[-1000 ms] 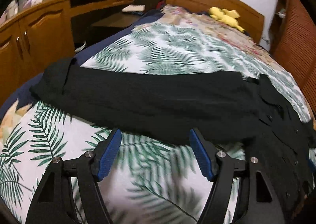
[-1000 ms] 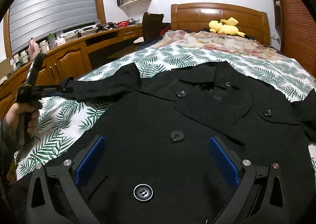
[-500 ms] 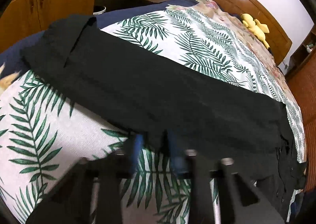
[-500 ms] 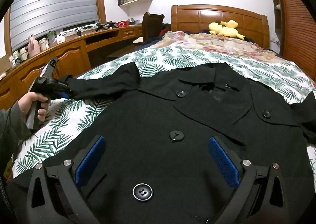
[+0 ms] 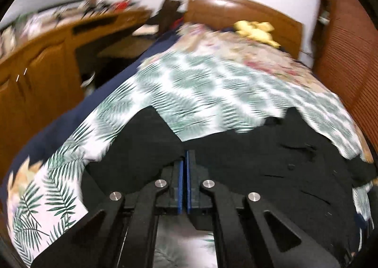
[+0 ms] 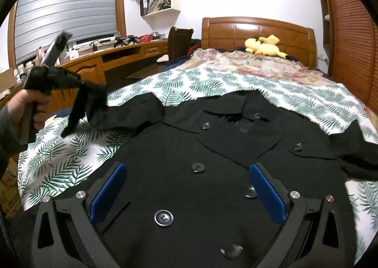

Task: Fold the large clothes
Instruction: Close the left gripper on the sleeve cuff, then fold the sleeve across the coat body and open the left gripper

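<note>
Barely begun: left hand-held gripper [image 5: 183, 161] clamped on coat sleeve [image 6: 94, 100], lifting; right hand-held gripper [image 6: 189, 187] apart above coat [image 6: 212, 149]; all folds remaining.

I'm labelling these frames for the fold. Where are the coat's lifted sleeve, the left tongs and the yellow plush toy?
lifted sleeve [image 6: 94, 100], right wrist view, on the bunched cloth hanging from the grip
left tongs [image 5: 184, 166], left wrist view, between the closed blue pads
yellow plush toy [image 6: 262, 46], right wrist view, on its body

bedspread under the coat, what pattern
Green fern leaves on white bedspread, clearest in the right wrist view.
</note>
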Demonstrator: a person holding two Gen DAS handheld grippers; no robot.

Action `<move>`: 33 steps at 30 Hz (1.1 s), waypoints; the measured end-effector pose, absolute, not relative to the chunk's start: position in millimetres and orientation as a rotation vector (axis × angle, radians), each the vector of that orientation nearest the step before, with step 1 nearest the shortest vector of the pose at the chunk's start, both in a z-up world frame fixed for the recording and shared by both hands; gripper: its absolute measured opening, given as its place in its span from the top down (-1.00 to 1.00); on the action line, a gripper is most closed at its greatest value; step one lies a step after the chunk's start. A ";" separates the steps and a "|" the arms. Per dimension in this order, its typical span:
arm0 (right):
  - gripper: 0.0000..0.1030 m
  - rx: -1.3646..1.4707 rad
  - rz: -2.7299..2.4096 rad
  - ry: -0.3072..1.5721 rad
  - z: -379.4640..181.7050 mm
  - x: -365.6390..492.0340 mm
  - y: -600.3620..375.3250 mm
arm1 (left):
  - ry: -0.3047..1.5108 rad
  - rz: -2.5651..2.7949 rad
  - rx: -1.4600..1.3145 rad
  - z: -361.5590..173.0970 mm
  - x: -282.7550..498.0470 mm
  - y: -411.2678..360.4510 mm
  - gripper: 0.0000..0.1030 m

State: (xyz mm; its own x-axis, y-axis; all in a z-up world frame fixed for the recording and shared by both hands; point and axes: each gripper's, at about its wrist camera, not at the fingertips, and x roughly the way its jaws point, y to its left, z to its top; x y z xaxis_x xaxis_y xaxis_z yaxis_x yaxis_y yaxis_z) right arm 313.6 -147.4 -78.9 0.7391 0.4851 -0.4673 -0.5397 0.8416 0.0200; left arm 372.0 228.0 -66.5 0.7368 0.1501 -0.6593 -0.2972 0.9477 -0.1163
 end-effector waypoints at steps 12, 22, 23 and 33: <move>-1.00 -0.132 0.427 0.406 -73.4 288.4 -196.0 | 0.630 0.051 -0.006 -25.5 334.8 79.4 0.95; -1.00 -0.169 0.379 0.419 -75.3 262.9 -189.2 | 0.676 -0.017 0.008 -53.5 291.2 37.6 0.13; -1.00 -0.168 0.378 0.426 -76.4 262.6 -189.3 | 0.677 -0.026 0.002 -56.5 285.5 36.6 -0.06; -1.00 -0.177 0.378 0.466 -72.7 243.6 -188.4 | 0.694 -0.002 -0.055 -74.9 238.8 61.1 -0.38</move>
